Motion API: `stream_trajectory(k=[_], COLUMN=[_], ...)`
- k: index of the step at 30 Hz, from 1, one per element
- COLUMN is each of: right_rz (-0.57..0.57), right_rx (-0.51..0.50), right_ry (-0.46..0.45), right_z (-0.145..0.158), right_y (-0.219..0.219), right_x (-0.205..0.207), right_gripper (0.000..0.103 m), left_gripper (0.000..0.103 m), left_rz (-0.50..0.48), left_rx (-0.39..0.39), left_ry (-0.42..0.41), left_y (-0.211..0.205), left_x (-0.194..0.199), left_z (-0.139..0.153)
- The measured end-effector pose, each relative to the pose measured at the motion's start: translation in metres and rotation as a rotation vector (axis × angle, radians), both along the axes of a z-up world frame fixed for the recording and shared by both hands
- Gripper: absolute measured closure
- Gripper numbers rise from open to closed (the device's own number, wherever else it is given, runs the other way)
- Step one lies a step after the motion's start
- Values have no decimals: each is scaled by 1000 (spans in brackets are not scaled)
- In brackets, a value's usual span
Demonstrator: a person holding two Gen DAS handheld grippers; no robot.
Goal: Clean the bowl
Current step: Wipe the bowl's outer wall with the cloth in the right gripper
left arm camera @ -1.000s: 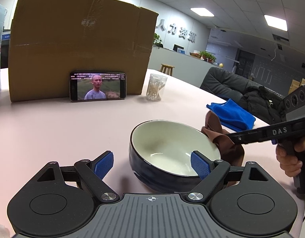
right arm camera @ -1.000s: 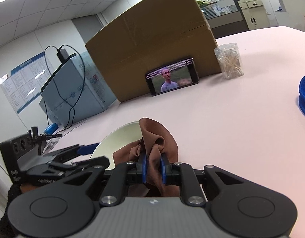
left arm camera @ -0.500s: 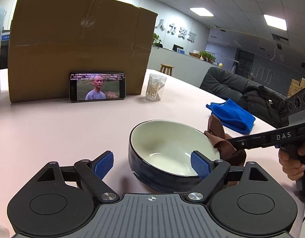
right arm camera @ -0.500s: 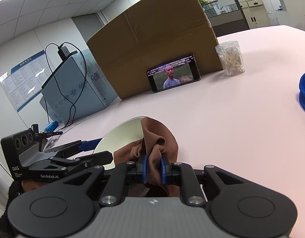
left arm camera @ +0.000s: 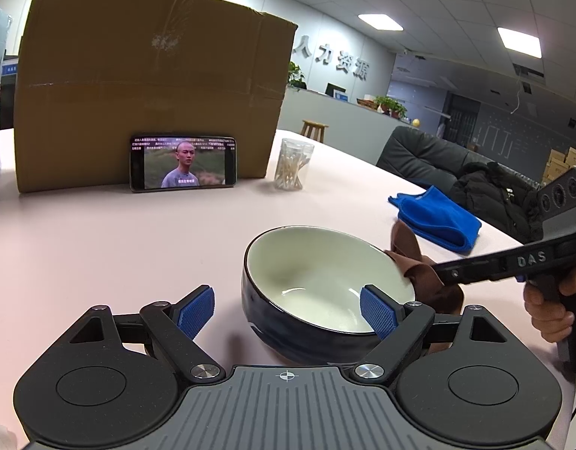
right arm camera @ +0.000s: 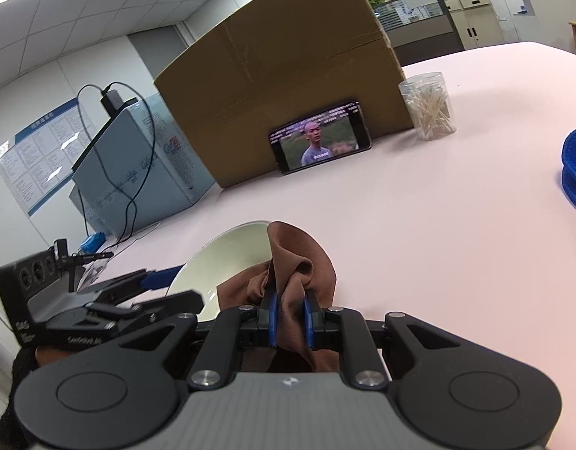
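Brown cloth (right arm camera: 301,273) sits clamped in the right gripper (right arm camera: 290,322) at the bowl (left arm camera: 317,281) rim, lower centre, while the left gripper (left arm camera: 288,311) gapes wide around it.

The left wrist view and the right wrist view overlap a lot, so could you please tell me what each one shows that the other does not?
Only the left wrist view shows the bowl's dark outer wall, the open left tongs straddling it, and a black coat on a sofa. Only the right wrist view shows the right tongs shut on the brown cloth, plus a pale blue box with a charger. Both show the white bowl interior, cardboard box, phone, swab jar and blue cloth.
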State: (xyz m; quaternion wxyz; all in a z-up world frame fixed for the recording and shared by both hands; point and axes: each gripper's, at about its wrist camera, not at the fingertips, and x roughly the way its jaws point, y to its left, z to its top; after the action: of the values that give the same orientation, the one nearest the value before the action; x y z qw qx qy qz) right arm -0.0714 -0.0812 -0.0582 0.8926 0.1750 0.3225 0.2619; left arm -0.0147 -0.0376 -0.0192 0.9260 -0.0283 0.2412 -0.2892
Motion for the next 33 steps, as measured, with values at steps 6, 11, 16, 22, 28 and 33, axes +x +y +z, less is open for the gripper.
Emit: stream_trajectory(k=[6,11,16,22,28,33], right_rz=[-36,-37,4,95,21,-17], right_rx=[3,0,2,-2,-13,-15], right_ry=[-12,15,16,41,14,-7], right_z=[2,-5,-5,-11,-6,-2], right_y=[-4,-4,0,17,7,-2], right_x=[9,14,2,-10,-3,7], right_gripper=[86,86,86,86,84,84], left_gripper=[16,16,16,16,16,16], left_rz=[-1,-2,-2,-2,-8,-10], left_rx=[-1,-1,0,1,2,1], left_ry=[1,4,3,2,1,3], left_y=[0,-1,-1,-2,-5,-6], left_x=[-1,-1,-1,-2,-1,0], left_z=[0,1,1,1,1,0])
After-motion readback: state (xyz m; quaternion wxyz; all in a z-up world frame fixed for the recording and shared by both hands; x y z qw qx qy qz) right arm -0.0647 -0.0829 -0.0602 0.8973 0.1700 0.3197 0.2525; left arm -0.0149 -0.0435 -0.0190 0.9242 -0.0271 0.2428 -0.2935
